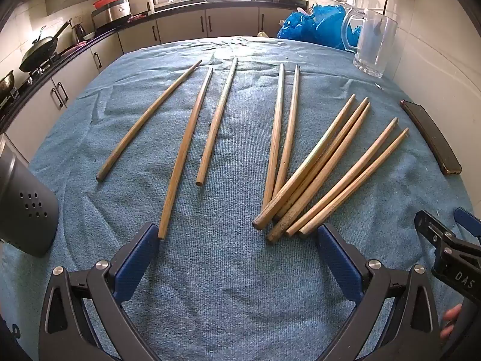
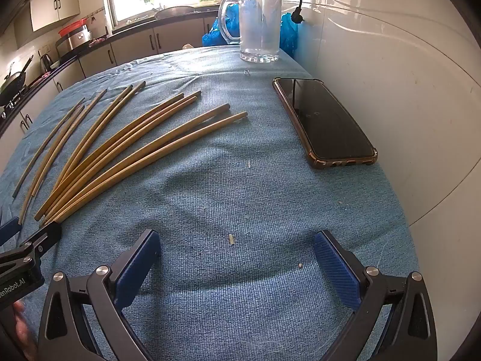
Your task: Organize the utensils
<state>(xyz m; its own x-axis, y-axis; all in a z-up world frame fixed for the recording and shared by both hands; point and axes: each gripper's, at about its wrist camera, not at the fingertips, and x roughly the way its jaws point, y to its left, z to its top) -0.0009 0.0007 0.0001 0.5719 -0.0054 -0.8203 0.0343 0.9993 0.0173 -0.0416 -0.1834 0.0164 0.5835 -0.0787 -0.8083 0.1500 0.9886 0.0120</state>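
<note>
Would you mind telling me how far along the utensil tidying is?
Nothing looks done: ten chopsticks lie loose on the blue cloth, and the glass mug stands empty. In hand: nothing; the left tool and right tool are open. All gathering remains.

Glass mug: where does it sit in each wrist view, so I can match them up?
Left wrist: glass mug upper right, at the blue cloth's far edge.
Right wrist: glass mug top centre, beyond the phone.
Shared landmark: the phone by the wall.
</note>
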